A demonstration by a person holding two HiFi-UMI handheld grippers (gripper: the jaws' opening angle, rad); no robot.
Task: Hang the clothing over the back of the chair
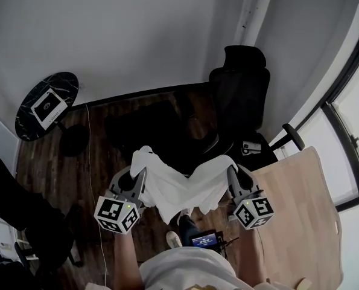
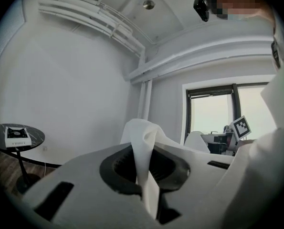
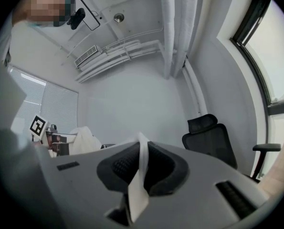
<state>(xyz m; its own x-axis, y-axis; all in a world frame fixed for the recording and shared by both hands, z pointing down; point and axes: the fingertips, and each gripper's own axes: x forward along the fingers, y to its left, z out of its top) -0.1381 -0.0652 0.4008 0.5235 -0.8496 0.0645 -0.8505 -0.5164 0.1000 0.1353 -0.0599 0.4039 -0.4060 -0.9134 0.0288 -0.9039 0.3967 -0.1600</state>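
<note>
A white garment [image 1: 180,184] hangs spread between my two grippers in the head view, sagging in the middle. My left gripper [image 1: 142,169] is shut on its left top edge, and white cloth [image 2: 142,162] is pinched between the jaws in the left gripper view. My right gripper [image 1: 230,171] is shut on the right top edge, with a white fold [image 3: 139,178] clamped between its jaws. The black office chair [image 1: 239,95] stands ahead and to the right, its back and headrest [image 3: 209,138] upright and bare. The garment is short of the chair, not touching it.
A small round dark table [image 1: 45,104] with a white box on it stands at the far left. A light wooden desk [image 1: 300,210] lies at the right by the window. Another dark chair [image 1: 22,216] sits at the lower left. A thin cable [image 1: 90,162] runs across the wooden floor.
</note>
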